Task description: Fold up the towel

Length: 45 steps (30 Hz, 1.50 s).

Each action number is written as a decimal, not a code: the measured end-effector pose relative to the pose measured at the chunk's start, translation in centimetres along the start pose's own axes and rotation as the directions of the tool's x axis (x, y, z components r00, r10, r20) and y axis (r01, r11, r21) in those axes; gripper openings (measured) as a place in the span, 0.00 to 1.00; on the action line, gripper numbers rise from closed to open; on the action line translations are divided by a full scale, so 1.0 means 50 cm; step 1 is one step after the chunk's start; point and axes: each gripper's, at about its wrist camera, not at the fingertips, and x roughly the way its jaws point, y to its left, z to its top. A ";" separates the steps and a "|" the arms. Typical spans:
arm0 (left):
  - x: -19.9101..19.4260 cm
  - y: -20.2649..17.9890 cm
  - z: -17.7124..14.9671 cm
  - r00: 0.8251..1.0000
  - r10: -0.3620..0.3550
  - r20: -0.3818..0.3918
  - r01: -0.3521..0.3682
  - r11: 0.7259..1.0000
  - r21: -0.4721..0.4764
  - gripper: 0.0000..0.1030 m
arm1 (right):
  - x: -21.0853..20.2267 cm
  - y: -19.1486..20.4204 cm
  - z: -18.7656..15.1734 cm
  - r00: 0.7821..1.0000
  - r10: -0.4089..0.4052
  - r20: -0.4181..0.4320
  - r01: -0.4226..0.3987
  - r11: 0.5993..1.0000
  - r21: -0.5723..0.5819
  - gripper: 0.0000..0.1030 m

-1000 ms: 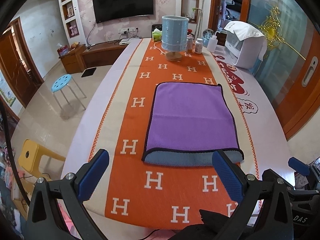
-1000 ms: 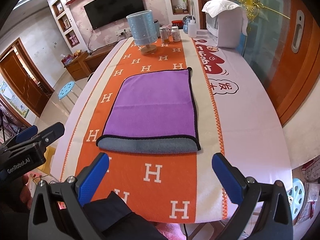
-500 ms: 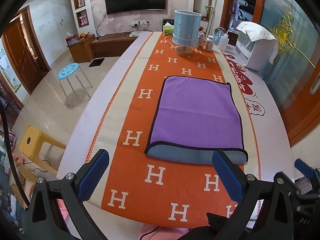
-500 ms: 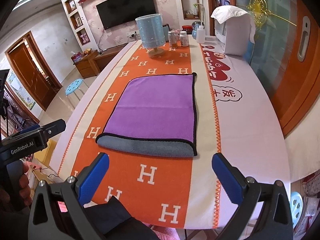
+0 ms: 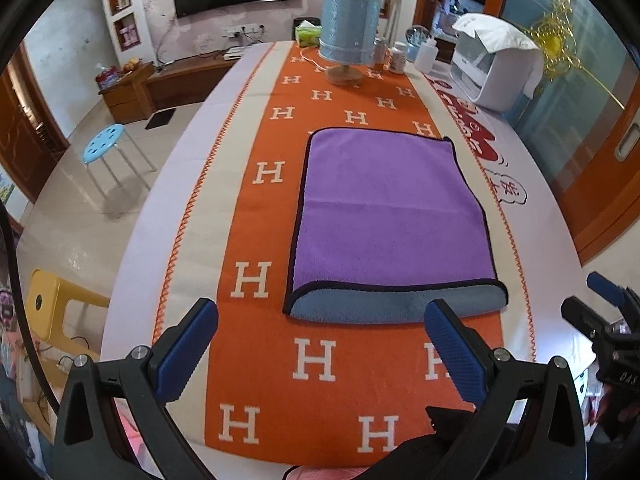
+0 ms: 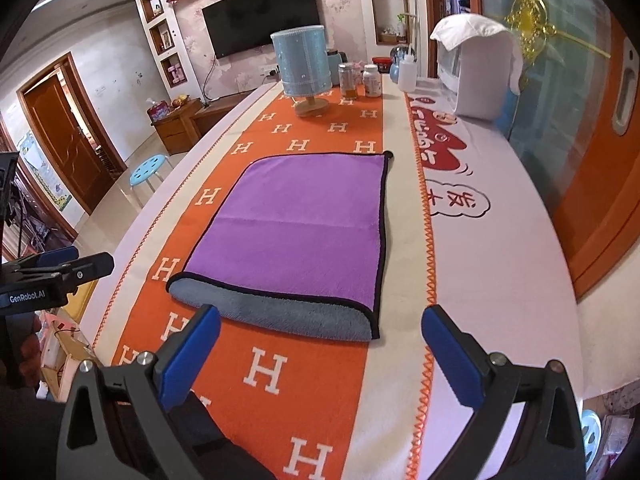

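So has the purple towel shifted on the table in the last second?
No. The towel lies as before on the orange runner, its far edge just short of the same row of H letters; only the cameras moved.

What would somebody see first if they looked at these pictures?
First, the purple towel, folded once with its grey side rolled along the near edge, lying on the orange runner with white H letters. Behind it, at the far end, stands a blue lamp. In front, both pairs of blue tongs hang open, holding nothing.
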 end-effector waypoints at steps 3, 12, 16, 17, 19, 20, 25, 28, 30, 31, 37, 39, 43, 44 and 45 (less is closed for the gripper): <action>0.032 0.008 0.012 1.000 -0.014 -0.012 0.014 1.000 0.018 0.99 | 0.021 -0.002 0.006 1.000 0.004 -0.005 -0.004 1.000 -0.018 0.94; 0.126 0.019 0.039 0.996 -0.031 -0.082 0.035 0.998 0.053 0.99 | 0.098 -0.018 0.004 0.998 0.054 -0.042 -0.056 0.998 -0.042 0.90; 0.177 0.021 0.034 0.988 -0.038 -0.147 0.046 0.998 0.052 0.99 | 0.130 -0.028 -0.005 0.995 0.049 -0.081 -0.053 0.998 -0.041 0.86; 0.188 0.021 0.031 0.986 -0.039 -0.161 0.048 0.997 0.053 0.99 | 0.139 -0.030 -0.008 0.995 0.047 -0.092 -0.052 0.997 -0.049 0.85; 0.208 0.018 0.025 0.982 -0.040 -0.183 0.051 0.997 0.059 0.99 | 0.150 -0.032 -0.014 0.994 0.051 -0.096 -0.057 0.996 -0.063 0.84; 0.220 0.017 0.021 0.980 -0.040 -0.194 0.053 0.997 0.063 0.99 | 0.155 -0.034 -0.018 0.994 0.054 -0.096 -0.061 0.995 -0.073 0.84; 0.259 0.014 0.014 0.971 -0.039 -0.234 0.058 0.995 0.076 0.94 | 0.190 -0.038 -0.040 0.991 0.054 -0.120 -0.069 0.990 -0.127 0.77; 0.277 0.014 0.007 0.966 -0.041 -0.254 0.063 0.995 0.078 0.92 | 0.215 -0.043 -0.051 0.988 0.043 -0.150 -0.064 0.989 -0.134 0.73; 0.291 0.012 0.004 0.962 -0.050 -0.267 0.073 0.994 0.077 0.91 | 0.228 -0.046 -0.057 0.986 0.042 -0.162 -0.065 0.989 -0.136 0.70; 0.299 0.013 0.002 0.959 -0.065 -0.276 0.087 0.994 0.067 0.90 | 0.232 -0.047 -0.059 0.986 0.041 -0.165 -0.064 0.989 -0.137 0.69; 0.332 0.014 -0.002 0.948 -0.078 -0.308 0.100 0.993 0.057 0.80 | 0.250 -0.052 -0.063 0.984 0.039 -0.173 -0.065 0.987 -0.145 0.64; 0.339 0.015 -0.004 0.945 -0.082 -0.318 0.105 0.993 0.058 0.77 | 0.256 -0.054 -0.065 0.983 0.040 -0.180 -0.066 0.988 -0.141 0.61; 0.355 0.004 0.000 0.939 -0.093 -0.332 0.115 0.992 0.049 0.67 | 0.260 -0.058 -0.066 0.981 0.047 -0.188 -0.073 0.989 -0.132 0.54; 0.357 0.004 -0.001 0.938 -0.095 -0.334 0.117 0.992 0.046 0.66 | 0.259 -0.058 -0.067 0.981 0.050 -0.187 -0.075 0.988 -0.131 0.52; 0.358 0.004 -0.002 0.938 -0.096 -0.333 0.117 0.992 0.044 0.65 | 0.258 -0.057 -0.068 0.981 0.052 -0.186 -0.078 0.988 -0.132 0.50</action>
